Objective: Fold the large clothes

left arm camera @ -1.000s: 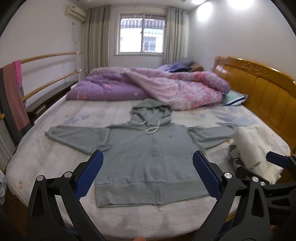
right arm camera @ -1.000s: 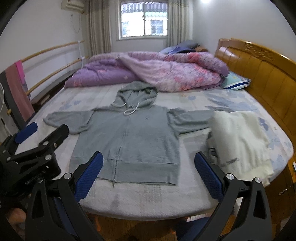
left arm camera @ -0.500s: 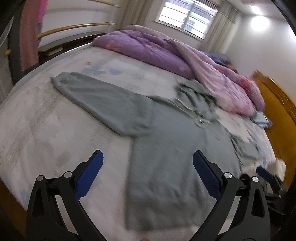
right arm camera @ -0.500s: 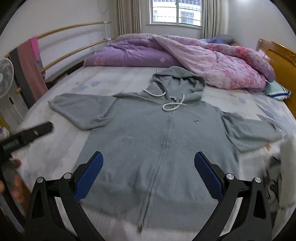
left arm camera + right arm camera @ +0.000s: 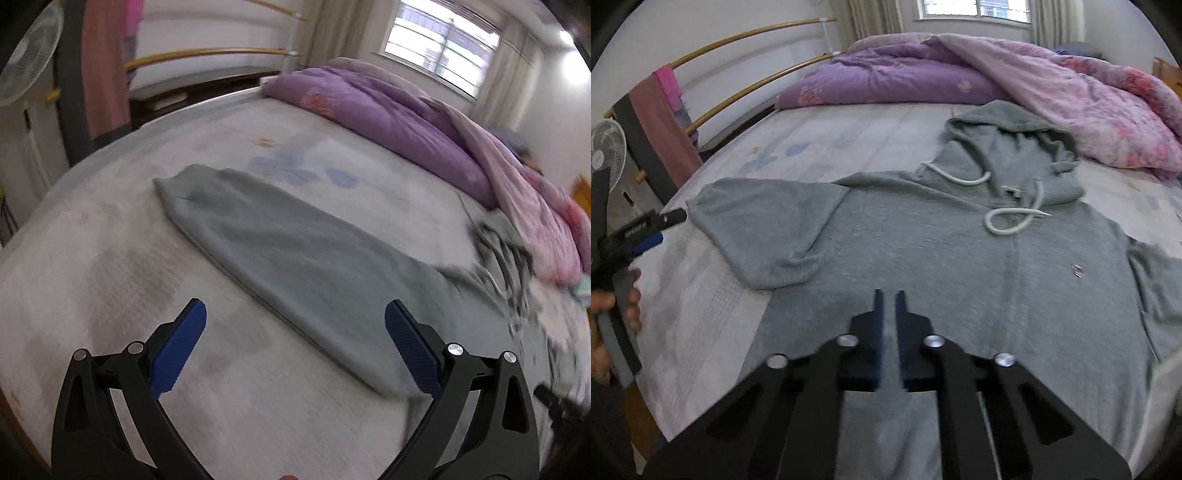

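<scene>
Since half a second ago, the right gripper [image 5: 889, 295] has drawn its fingers nearly together over the hoodie [image 5: 960, 266], with only a thin gap and nothing visibly between them. The left gripper [image 5: 295, 325] has swung toward the sleeve [image 5: 295, 258], fingers wide apart above it. The hoodie lies flat and face up on the bed [image 5: 713, 325], its hood beside the quilt [image 5: 997, 77].

Location: a home bedroom. Indicators: a large bed [image 5: 798, 147] with a pale flower-print sheet; a purple and pink quilt [image 5: 979, 77] bunched at the far side; a curtained window [image 5: 439, 44] in the far wall; a wooden rail [image 5: 738, 92] along the left; a standing fan [image 5: 605, 155] at near left.
</scene>
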`<state>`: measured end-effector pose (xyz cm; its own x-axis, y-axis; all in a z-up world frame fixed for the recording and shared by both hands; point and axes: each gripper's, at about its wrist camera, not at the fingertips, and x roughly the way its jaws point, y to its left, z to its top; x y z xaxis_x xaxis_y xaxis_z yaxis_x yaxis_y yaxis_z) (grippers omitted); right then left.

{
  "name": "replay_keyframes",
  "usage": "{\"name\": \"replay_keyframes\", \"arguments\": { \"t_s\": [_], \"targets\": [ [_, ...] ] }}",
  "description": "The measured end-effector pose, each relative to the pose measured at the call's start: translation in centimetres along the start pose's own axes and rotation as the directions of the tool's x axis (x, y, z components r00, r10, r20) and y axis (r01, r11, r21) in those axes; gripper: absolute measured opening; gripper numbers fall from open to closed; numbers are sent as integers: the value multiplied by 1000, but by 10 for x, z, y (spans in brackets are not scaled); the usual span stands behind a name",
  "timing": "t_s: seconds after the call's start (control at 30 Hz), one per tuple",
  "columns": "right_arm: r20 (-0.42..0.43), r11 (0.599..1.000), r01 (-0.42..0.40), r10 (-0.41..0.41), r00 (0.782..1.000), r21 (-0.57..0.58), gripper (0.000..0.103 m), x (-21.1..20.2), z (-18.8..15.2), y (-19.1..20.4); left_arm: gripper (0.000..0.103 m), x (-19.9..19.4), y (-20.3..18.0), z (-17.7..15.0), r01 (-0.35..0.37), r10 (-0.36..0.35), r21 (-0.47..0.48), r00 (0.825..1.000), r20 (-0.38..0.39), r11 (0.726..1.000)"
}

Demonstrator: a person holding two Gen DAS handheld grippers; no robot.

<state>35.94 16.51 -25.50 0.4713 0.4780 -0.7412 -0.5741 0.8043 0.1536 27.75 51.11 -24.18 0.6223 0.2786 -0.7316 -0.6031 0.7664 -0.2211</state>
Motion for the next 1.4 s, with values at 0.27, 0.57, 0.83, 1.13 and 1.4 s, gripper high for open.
{"name": "replay_keyframes", "arguments": {
  "t_s": [0.27, 0.57, 0.83, 1.13, 1.4],
  "targets": [
    [-60, 994, -105, 104, 993, -13, 2, 55, 19, 33, 97, 70, 106, 53, -101, 111, -234, 993, 27, 967],
    [-113, 981, -184, 190, 975, 64, 5, 98, 33, 47, 97, 106, 143, 73, -124, 120, -330, 992, -32, 936],
    [-140, 969, -210, 228, 963, 133, 5, 113, 27, 40, 58, 115, 144, 84, -184, 187, -278, 982, -17, 943],
    [-139, 961, -221, 245, 960, 167, 5, 113, 30, 38, 7, 58, 158, 90, -19, 49, -257, 993, 110, 966],
    [-182, 960, -211, 244, 953, 181, 1, 130, 29, 45, 7, -67, 139, 94, 38, 13, -146, 943, 334, 989]
  ]
}}
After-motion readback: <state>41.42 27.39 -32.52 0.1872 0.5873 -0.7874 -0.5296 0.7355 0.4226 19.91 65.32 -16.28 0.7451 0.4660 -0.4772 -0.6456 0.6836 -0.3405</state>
